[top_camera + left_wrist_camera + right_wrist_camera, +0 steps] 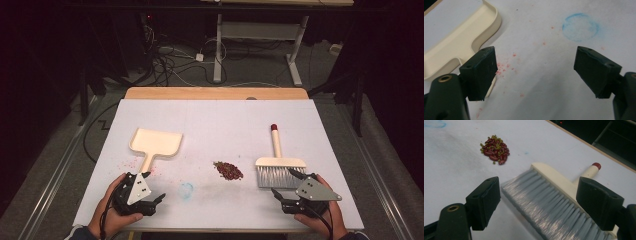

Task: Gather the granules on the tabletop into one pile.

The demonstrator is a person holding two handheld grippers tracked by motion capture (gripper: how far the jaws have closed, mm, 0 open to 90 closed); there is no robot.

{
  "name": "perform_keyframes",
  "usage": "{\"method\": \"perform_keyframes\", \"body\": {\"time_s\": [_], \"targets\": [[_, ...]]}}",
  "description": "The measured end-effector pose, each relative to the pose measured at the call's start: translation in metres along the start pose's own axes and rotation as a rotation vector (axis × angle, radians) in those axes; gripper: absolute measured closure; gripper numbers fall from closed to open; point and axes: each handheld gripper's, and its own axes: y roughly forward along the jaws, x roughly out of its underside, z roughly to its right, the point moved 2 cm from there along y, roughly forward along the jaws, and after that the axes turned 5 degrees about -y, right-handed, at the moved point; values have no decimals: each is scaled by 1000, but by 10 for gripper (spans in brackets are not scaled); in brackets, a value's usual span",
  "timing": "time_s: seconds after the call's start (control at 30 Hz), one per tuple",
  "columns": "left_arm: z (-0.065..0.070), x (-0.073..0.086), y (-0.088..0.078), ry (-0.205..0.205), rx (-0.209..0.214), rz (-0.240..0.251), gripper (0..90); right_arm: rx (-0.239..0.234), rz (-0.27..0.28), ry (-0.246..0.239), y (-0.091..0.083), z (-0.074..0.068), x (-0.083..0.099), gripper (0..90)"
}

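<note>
I see the beans (228, 170), a small heap of red and green ones, lying near the middle of the bench (215, 117), and I place everything else from that heap. The brush (278, 167) lies to the right of the beans, well apart from them, bristles toward me and its red-tipped handle pointing away. The dustpan (155, 143) lies to the left of the beans, farther off than the brush, its pan away from me and its handle toward me. My right tool (289, 183) sits just on my side of the brush, right of the beans; its jaws stand apart, holding nothing, with the grey bristles (549, 202) between and ahead of them in the right gripper view. My left tool (152, 186) sits at the end of the dustpan handle, left of the beans and nearer me; its jaws stand apart too, empty, and in the left gripper view the handle runs past the left jaw. Between the beans and the left tool there is a faint blue ring (186, 190) on the bench, and pink specks (506, 66) are scattered by the dustpan handle.
</note>
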Motion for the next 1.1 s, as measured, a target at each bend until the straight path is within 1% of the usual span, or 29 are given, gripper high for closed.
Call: {"method": "perform_keyframes", "body": {"time_s": [0.13, 0.2, 0.33, 0.5, 0.63, 0.83, 0.93, 1.03, 1.1], "targets": [[2, 1, -1, 15, 1, -11, 182, -3, 1, 1, 0, 0, -1, 202], [2, 1, -1, 13, 3, -7, 182, -5, -4, -7, 0, 0, -1, 202], [2, 1, 1, 14, 5, -16, 182, -4, 0, -6, 0, 0, -1, 202], [2, 1, 1, 11, 8, -18, 182, 0, -12, -6, 1, 2, 0, 202], [1, 3, 0, 2, 5, -19, 182, 3, -4, 2, 2, 2, -2, 202], [3, 1, 0, 2, -3, -13, 182, 14, -5, 7, 1, 3, -3, 202], [3, 1, 0, 5, -6, -23, 182, 17, -3, 13, 1, 5, -3, 202], [3, 1, 0, 5, -6, -24, 182, 12, -4, 10, 1, 5, -2, 200], [2, 2, 1, 16, -11, -33, 182, 2, -3, 7, 1, 5, -2, 196]]}}
